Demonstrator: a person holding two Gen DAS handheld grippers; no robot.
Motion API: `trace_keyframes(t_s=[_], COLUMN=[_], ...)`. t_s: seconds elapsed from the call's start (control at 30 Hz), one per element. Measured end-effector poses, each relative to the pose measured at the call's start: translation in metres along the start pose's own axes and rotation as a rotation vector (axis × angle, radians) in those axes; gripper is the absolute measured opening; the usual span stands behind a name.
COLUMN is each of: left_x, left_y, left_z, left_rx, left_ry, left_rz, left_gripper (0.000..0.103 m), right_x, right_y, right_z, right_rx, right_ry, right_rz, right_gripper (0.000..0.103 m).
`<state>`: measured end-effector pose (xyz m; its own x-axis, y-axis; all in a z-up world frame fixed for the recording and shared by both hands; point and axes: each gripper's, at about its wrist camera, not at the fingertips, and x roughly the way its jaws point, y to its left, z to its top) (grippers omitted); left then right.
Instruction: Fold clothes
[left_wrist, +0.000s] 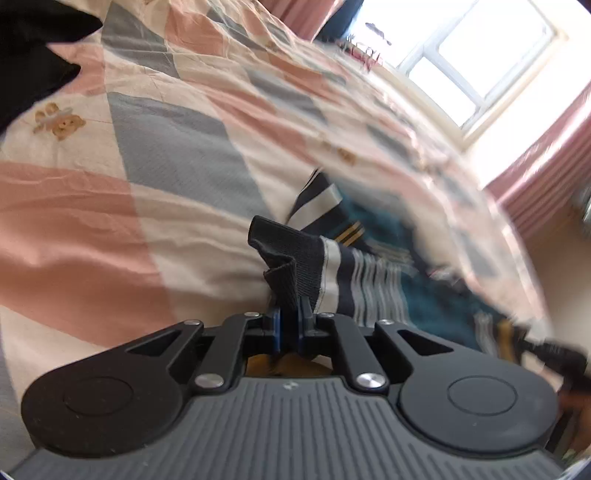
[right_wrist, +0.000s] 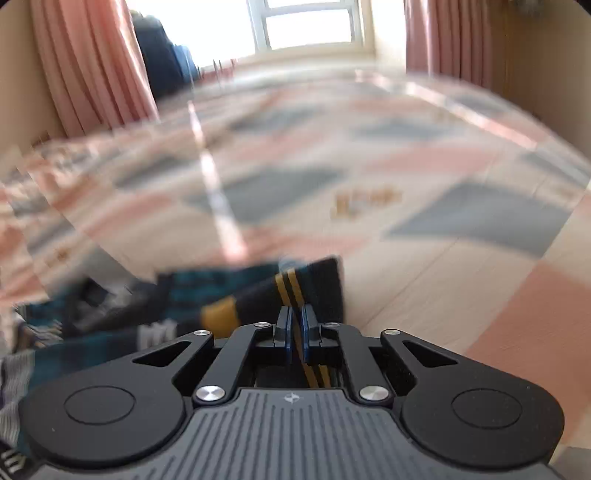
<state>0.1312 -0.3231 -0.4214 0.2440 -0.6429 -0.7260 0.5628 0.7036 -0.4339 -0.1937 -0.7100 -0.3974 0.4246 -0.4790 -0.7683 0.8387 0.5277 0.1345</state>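
A striped knit garment (left_wrist: 332, 266), navy, teal, white and mustard, lies across the patchwork bed. My left gripper (left_wrist: 290, 314) is shut on a dark navy edge of it, and a fold of the cloth sticks up above the blue pads. In the right wrist view the same garment (right_wrist: 258, 291) stretches off to the left. My right gripper (right_wrist: 295, 321) is shut on its navy edge with two yellow stripes. The far side of the garment is blurred by motion. At the right edge of the left wrist view, a blurred dark shape could be the other gripper.
The bedspread (left_wrist: 166, 155) has pink, grey and cream patches with small bear prints. A black cloth (left_wrist: 29, 55) lies at the upper left. Pink curtains (right_wrist: 92, 66) flank a bright window (right_wrist: 306, 26). A dark blue bundle (right_wrist: 162, 55) sits by the left curtain.
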Motion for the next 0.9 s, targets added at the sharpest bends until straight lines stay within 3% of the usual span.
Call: trace_keyframes(t_s=[0.07, 0.1, 0.17, 0.23, 0.27, 0.33, 0.37, 0.43, 0.57, 0.67, 0.7, 0.77, 0.83, 0.9], left_x=[0.015, 0.02, 0.019, 0.017, 0.017, 0.016, 0.015, 0.014, 0.018, 0.021, 0.019, 0.015, 0.009, 0.006], left_y=[0.004, 0.006, 0.009, 0.012, 0.013, 0.016, 0.017, 0.015, -0.015, -0.011, -0.012, -0.029, -0.069, -0.112], left_z=[-0.006, -0.007, -0.005, -0.004, -0.003, -0.002, -0.001, 0.001, 0.0, 0.003, 0.004, 0.004, -0.011, -0.044], left_rx=[0.008, 0.003, -0.037, -0.077, -0.097, -0.137, -0.158, -0.163, 0.041, -0.007, -0.003, 0.124, 0.454, 0.863], left_ry=[0.04, 0.052, 0.05, 0.047, 0.046, 0.044, 0.043, 0.036, 0.044, 0.058, 0.052, 0.021, -0.051, -0.156], left_rz=[0.04, 0.052, 0.048, 0.044, 0.043, 0.039, 0.037, 0.043, 0.116, 0.115, 0.131, 0.196, 0.277, 0.322], left_gripper=[0.017, 0.019, 0.021, 0.025, 0.025, 0.02, 0.011, 0.009, 0.02, 0.02, 0.009, 0.008, 0.008, 0.008], right_x=[0.014, 0.01, -0.01, -0.026, -0.024, -0.003, 0.001, -0.013, -0.061, -0.095, -0.106, -0.124, -0.139, -0.155], right_y=[0.006, 0.011, 0.018, 0.02, 0.018, 0.013, 0.013, 0.021, 0.026, 0.021, 0.019, 0.015, 0.011, 0.007], right_z=[-0.004, -0.003, -0.004, -0.006, -0.006, -0.009, -0.011, -0.014, -0.033, -0.062, -0.072, -0.093, -0.113, -0.132], right_rx=[-0.044, -0.068, -0.101, -0.115, -0.11, -0.1, -0.104, -0.128, -0.054, 0.026, 0.054, 0.101, 0.13, 0.16], right_ry=[0.024, 0.016, -0.052, -0.132, -0.124, -0.019, 0.008, -0.031, -0.076, -0.051, -0.036, 0.002, 0.043, 0.084], right_rz=[-0.027, -0.032, -0.019, -0.035, -0.052, -0.054, -0.055, -0.054, 0.027, 0.045, 0.044, 0.036, 0.026, 0.016], right_gripper=[0.007, 0.012, 0.015, 0.038, 0.052, 0.054, 0.053, 0.054, 0.05, 0.051, 0.051, 0.051, 0.051, 0.051])
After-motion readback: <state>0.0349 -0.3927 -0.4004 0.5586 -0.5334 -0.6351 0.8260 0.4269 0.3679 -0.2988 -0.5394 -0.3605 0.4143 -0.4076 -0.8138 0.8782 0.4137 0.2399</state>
